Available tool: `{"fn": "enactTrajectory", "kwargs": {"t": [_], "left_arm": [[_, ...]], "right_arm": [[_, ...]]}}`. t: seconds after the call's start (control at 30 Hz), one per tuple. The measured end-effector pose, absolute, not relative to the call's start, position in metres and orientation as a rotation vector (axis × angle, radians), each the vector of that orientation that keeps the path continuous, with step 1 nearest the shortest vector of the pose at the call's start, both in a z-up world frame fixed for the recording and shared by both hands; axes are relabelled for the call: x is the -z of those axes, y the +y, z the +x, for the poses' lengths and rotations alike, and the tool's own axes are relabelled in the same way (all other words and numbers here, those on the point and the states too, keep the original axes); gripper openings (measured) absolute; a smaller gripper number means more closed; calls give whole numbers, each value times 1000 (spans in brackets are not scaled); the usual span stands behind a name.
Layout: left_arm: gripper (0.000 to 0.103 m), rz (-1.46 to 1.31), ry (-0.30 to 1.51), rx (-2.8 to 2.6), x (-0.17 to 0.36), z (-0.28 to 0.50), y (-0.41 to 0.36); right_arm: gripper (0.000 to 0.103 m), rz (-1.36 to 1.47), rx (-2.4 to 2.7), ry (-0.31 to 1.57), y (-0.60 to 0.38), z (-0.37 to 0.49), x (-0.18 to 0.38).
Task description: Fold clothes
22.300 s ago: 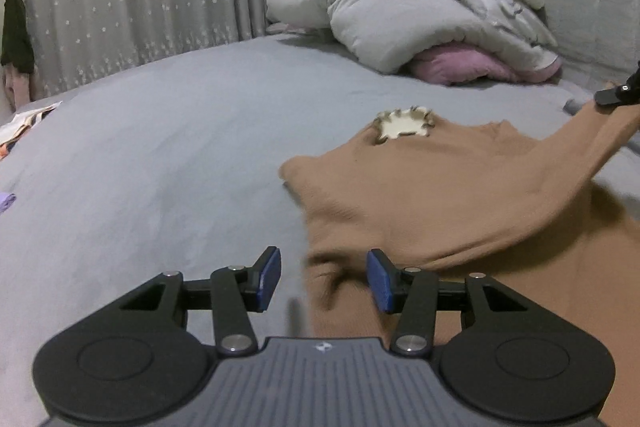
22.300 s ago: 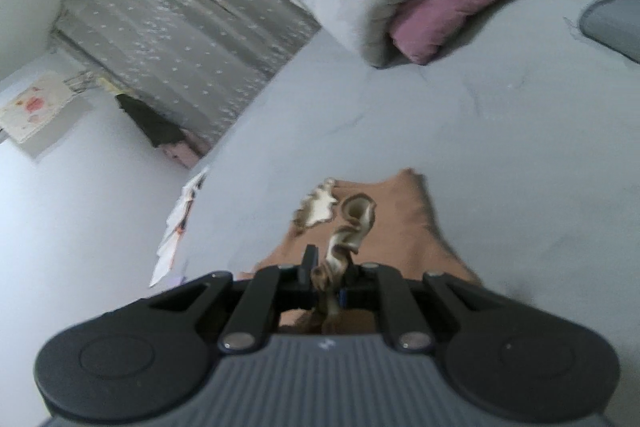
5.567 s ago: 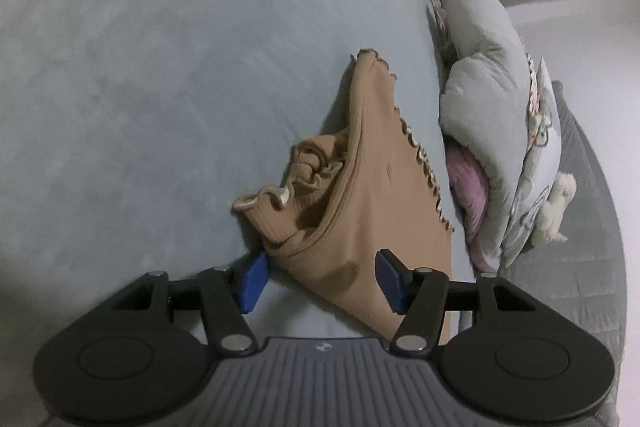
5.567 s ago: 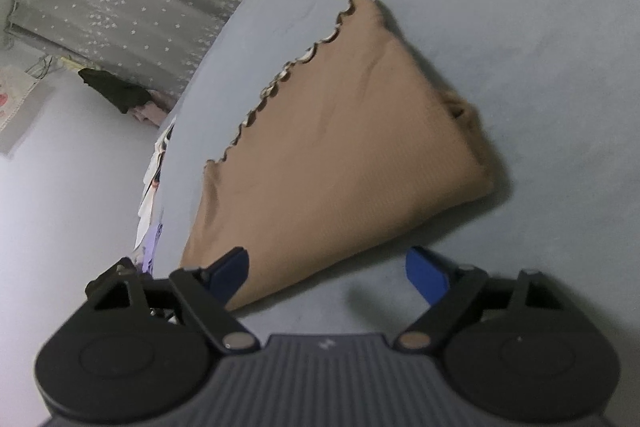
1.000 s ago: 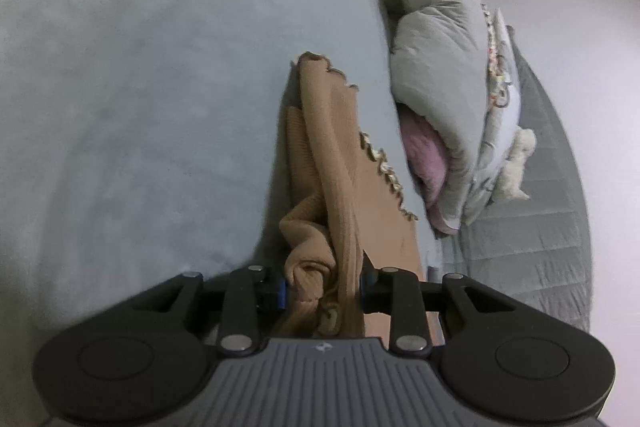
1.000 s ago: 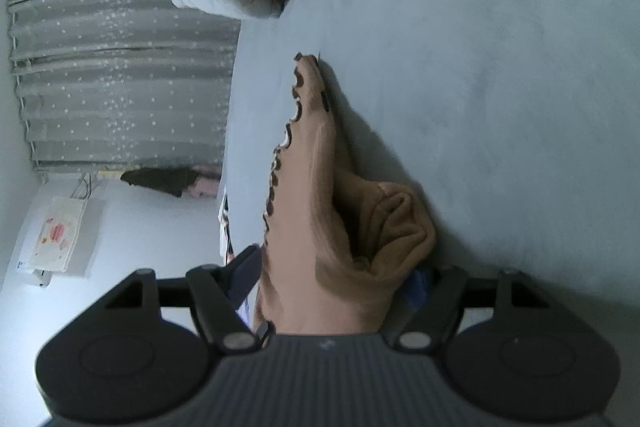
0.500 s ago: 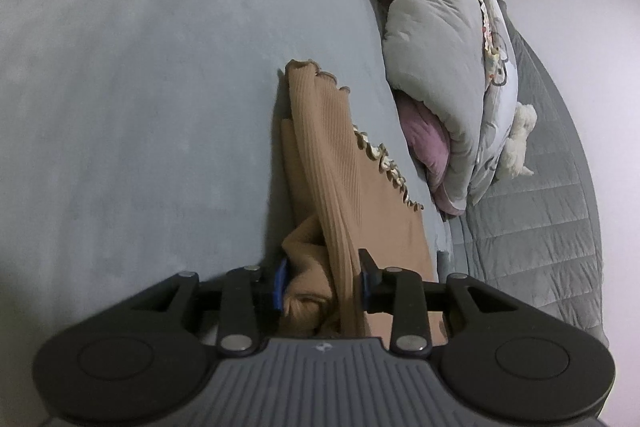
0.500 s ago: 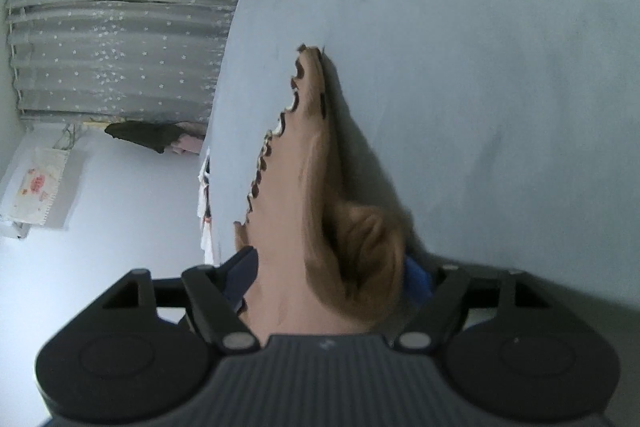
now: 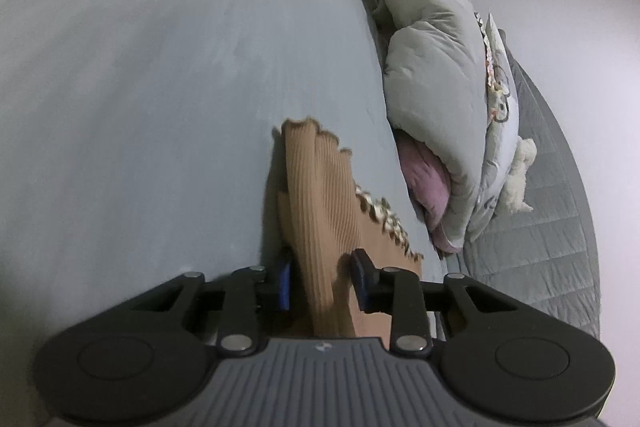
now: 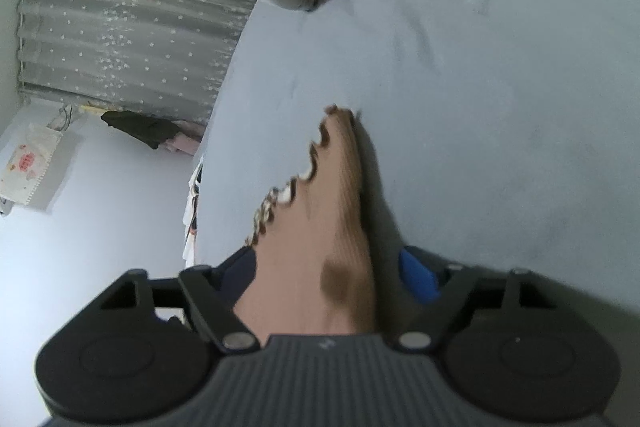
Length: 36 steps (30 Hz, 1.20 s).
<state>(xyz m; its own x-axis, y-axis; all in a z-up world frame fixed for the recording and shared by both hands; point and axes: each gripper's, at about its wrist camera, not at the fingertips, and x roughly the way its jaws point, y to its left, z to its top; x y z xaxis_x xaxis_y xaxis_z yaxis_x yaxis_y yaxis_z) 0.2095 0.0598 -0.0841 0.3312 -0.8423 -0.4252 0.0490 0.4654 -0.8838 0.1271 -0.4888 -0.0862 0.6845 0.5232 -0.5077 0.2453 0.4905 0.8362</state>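
Hand-held gripper (image 9: 320,285) pinching sweater (image 9: 320,195) — duvet (image 9: 432,75) beyond

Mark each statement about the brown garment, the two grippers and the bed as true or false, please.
1. The brown garment has a scalloped edge. True.
2. The garment lies between the fingers of the left gripper. True.
3. The right gripper holds nothing near it. False: the garment passes between its fingers.
4. The bed sheet is red. False: it is grey-blue.
5. A pink cushion lies under the grey duvet. True.
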Motion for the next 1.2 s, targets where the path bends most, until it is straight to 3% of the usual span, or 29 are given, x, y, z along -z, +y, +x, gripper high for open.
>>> {"fn": "enactTrajectory", "kwargs": {"t": [0.07,0.13,0.17,0.2,0.37,0.53,0.9,1.2], "left_arm": [[24,-882,1070,701,84,213,55],[21,-826,1051,701,81,211,51],[19,-793,1039,699,79,208,49],[14,-771,1032,692,78,206,48],[11,-585,965,590,51,191,27],[10,-309,808,572,5,172,-9],[10,-266,655,595,-47,165,-86],[10,-129,576,670,-85,148,-212]], "right_arm": [[60,1021,-210,851,-481,138,85],[45,974,-205,851,-474,137,84],[25,951,-202,851,-471,136,83],[18,928,-198,850,-468,136,82],[15,812,-182,846,-452,132,77],[15,532,-128,682,-419,89,25],[14,312,9,494,-416,-23,-56],[14,250,152,422,-451,-106,-82]]}}
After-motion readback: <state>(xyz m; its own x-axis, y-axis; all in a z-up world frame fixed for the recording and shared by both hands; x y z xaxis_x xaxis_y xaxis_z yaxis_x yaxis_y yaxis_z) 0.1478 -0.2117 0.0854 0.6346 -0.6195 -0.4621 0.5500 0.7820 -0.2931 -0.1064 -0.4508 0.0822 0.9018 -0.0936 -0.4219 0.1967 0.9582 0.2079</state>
